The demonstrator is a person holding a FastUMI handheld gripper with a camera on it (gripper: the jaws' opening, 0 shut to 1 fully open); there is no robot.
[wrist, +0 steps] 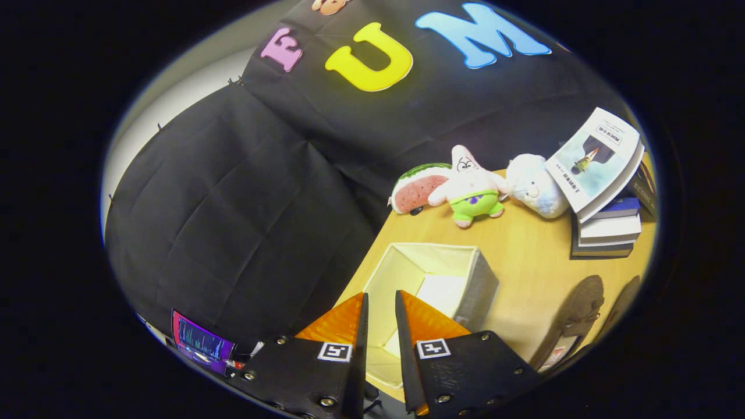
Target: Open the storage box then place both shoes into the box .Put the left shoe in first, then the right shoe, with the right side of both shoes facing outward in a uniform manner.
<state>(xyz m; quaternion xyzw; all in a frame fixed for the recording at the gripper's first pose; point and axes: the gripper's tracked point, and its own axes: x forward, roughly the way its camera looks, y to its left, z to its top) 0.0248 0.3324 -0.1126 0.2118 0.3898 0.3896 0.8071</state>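
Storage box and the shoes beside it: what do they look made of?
Storage box: looks like fabric over stiff panels, matte grey outside, pale lining, folded corners. Shoes: dark, dull, maybe suede or cloth; hard to tell. The tongs hang nearly closed above the box, gripping nothing.

Bright overhead light; the bench [524, 256] glares warm yellow beyond the tongs [381, 302], which stand slightly parted. Soft shadows; fisheye bending, edges blurred.

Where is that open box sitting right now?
In the gripper view, the open cream fabric storage box sits on the wooden table, just ahead of the empty tool, with two dark shoes beside it.
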